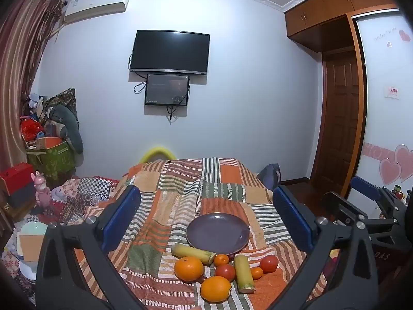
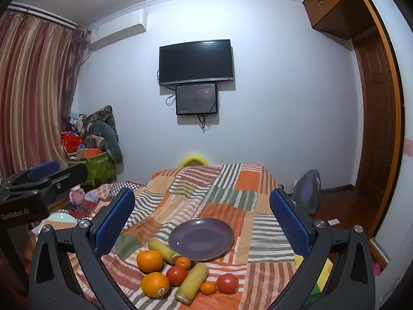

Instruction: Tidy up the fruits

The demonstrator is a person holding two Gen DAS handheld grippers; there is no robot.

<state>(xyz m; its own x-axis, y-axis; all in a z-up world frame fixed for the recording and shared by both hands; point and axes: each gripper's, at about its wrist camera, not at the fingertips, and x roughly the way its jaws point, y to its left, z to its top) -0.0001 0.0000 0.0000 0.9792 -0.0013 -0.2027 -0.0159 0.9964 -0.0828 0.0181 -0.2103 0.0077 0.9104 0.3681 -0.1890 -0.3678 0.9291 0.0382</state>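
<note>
Nothing is sitting on the plate [image 1: 218, 232] yet, so by the look of it the sorting is only starting; every fruit is still waiting on the quilt [image 1: 227, 196] just near of the plate.

Going left to right: the left gripper [image 1: 206, 219] is hovering with its jaws spread wide and nothing between the pads, framing the plate and the pile from the near side. At the left of the pile a large orange [image 1: 188, 268] is lying beside a yellow-green cane piece [image 1: 193, 253] that is touching the plate's near rim. A second large orange [image 1: 215, 288] is sitting nearest of all. A small mandarin [image 1: 221, 260] and a tomato [image 1: 225, 272] are crowding the middle, a second cane piece [image 1: 244, 273] is lying just right of them, then another mandarin [image 1: 256, 273] and a second tomato [image 1: 268, 263] are ending the row at the right.

The right gripper [image 2: 202, 224] is likewise hanging released and empty, to the right of the left one, aiming at the same plate [image 2: 201, 239].

Left to do, I judge: all of it, each fruit still needing a lift onto the plate.
</note>
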